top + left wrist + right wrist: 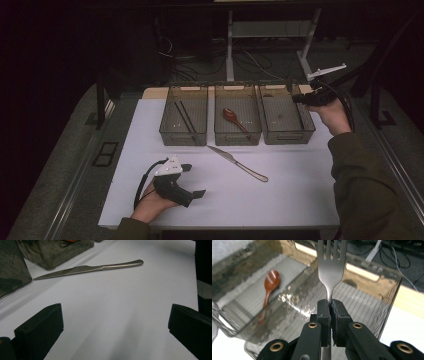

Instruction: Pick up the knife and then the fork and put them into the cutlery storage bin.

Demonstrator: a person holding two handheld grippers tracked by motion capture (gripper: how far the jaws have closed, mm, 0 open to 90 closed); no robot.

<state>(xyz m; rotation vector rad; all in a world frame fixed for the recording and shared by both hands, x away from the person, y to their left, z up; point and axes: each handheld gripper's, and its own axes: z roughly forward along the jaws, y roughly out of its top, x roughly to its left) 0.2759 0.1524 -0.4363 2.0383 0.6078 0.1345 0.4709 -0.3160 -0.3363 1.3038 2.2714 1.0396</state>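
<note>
My right gripper [330,303] is shut on the neck of a metal fork [331,267], whose tines point away from me. In the high view the right gripper [298,98] hovers above the right-hand mesh bin [290,137], at its far right corner. A table knife [237,163] lies on the white mat in front of the bins. My left gripper [196,180] rests on the mat near the front left, open and holding nothing. In the left gripper view its jaws [115,310] stand wide apart, with the knife [92,268] farther ahead of them.
Three mesh bins stand in a row at the back of the mat [280,200]. The left bin [182,141] holds dark chopsticks [185,116]. A reddish wooden spoon [232,117] lies in the middle bin [237,141]. Cables and table legs lie beyond.
</note>
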